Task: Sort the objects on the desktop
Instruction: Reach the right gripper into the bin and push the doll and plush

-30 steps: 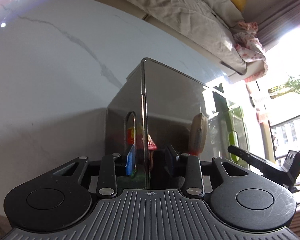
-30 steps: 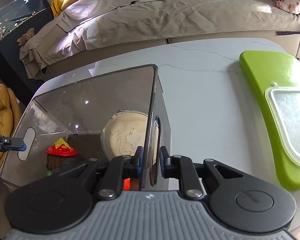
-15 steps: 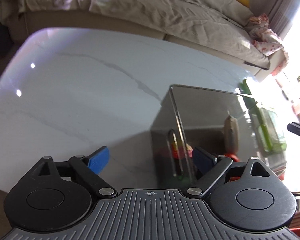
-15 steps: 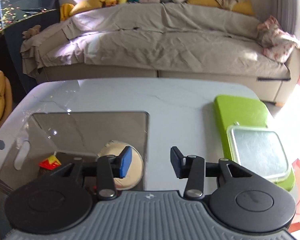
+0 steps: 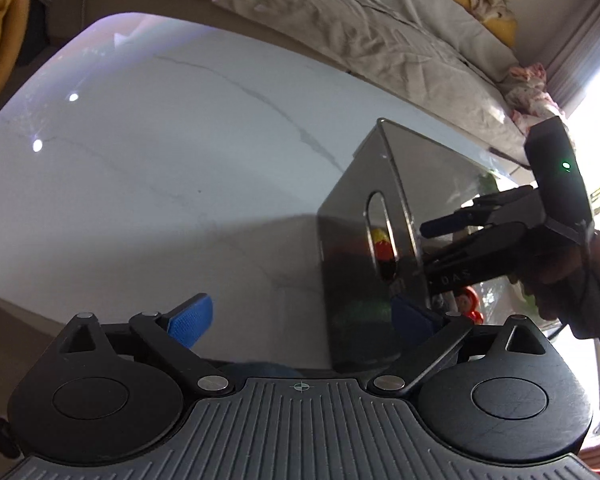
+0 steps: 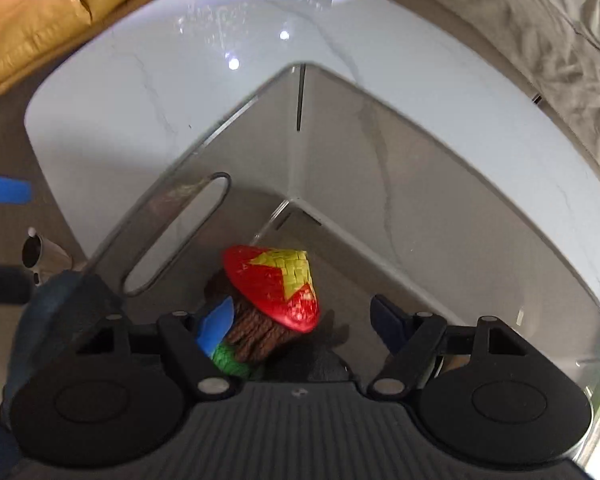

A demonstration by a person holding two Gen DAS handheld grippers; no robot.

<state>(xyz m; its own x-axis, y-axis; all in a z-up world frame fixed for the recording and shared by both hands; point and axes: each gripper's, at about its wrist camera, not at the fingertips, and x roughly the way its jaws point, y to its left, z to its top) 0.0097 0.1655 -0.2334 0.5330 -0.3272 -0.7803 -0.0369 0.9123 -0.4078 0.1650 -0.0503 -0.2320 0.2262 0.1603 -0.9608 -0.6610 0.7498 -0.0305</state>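
A smoked clear acrylic box (image 5: pixel 360 240) with slot handles stands on the white marble table (image 5: pixel 160 160). My left gripper (image 5: pixel 300 320) is open beside the box's near corner, touching nothing. My right gripper (image 6: pixel 304 320) is open and reaches down into the box (image 6: pixel 420 168) over a small doll with a red and yellow woven hat (image 6: pixel 272 280), brown braids and green clothes. The doll lies between the open fingers. In the left wrist view the right gripper (image 5: pixel 440 228) shows above the box. A red toy (image 5: pixel 470 300) shows through the box wall.
A sofa with a beige cover (image 5: pixel 340 20) runs along the table's far side. A yellow leather seat (image 6: pixel 40 12) stands past the table's left end. A small metal cylinder (image 6: pixel 40 256) shows at the left in the right wrist view.
Both grippers let go of the box walls and opened. The left drew back beside the box. The right swung over and dipped into the box above the doll.
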